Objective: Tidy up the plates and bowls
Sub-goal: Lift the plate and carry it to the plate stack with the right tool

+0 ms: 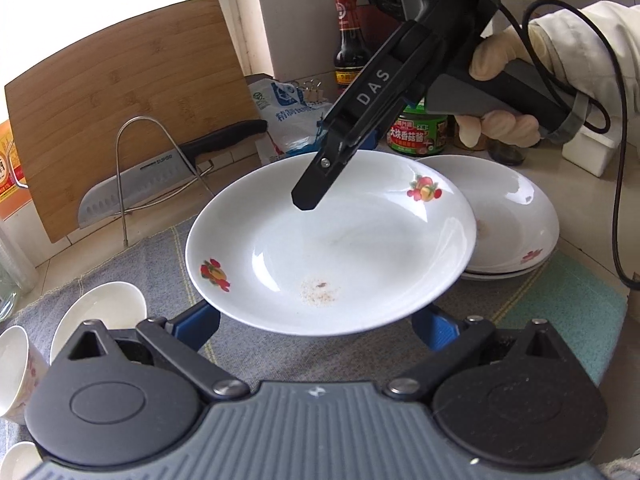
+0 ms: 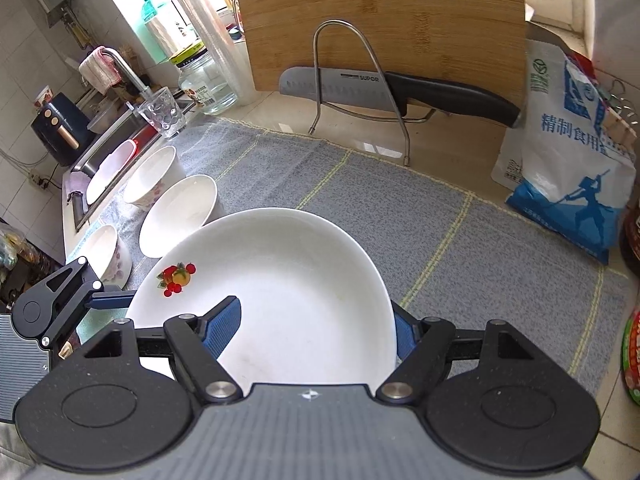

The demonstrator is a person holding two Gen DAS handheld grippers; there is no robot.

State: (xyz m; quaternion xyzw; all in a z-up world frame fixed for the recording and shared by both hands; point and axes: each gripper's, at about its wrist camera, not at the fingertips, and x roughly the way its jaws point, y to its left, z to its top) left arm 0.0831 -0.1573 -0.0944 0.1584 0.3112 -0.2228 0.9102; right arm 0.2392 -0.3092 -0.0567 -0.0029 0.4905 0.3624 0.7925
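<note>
Over the grey mat (image 2: pixel 460 240), a white fruit-print plate (image 1: pixel 332 248) is held off the surface, tilted. My right gripper (image 2: pixel 316 332) has it: one blue pad (image 2: pixel 224 326) lies on the plate's inner face, the other pad sits behind the rim at 3 o'clock, clamped on the plate's near edge. In the left wrist view that same gripper (image 1: pixel 308 196) comes down from 1 o'clock onto the plate's far rim, gloved hand (image 1: pixel 496 92) on the handle.

My left gripper (image 1: pixel 316 328) is spread wide, blue pads at 8 and 4 o'clock under the plate's near rim; whether they touch the plate I cannot tell.

At 3 o'clock of the held plate, a stack of plates (image 1: pixel 516 220) rests on the counter, partly hidden behind it. Bowls (image 2: pixel 180 216) sit in a cluster at 10 o'clock in the right wrist view, near the sink (image 2: pixel 116 140).

At 12 o'clock: cutting board (image 2: pixel 380 20) leaning, knife (image 2: pixel 384 92) in a wire rack (image 2: pixel 352 80). Salt bag (image 2: pixel 572 152) at 2 o'clock. Sauce bottle (image 1: pixel 350 40) and green-lid jar (image 1: pixel 420 132) behind the stack.
</note>
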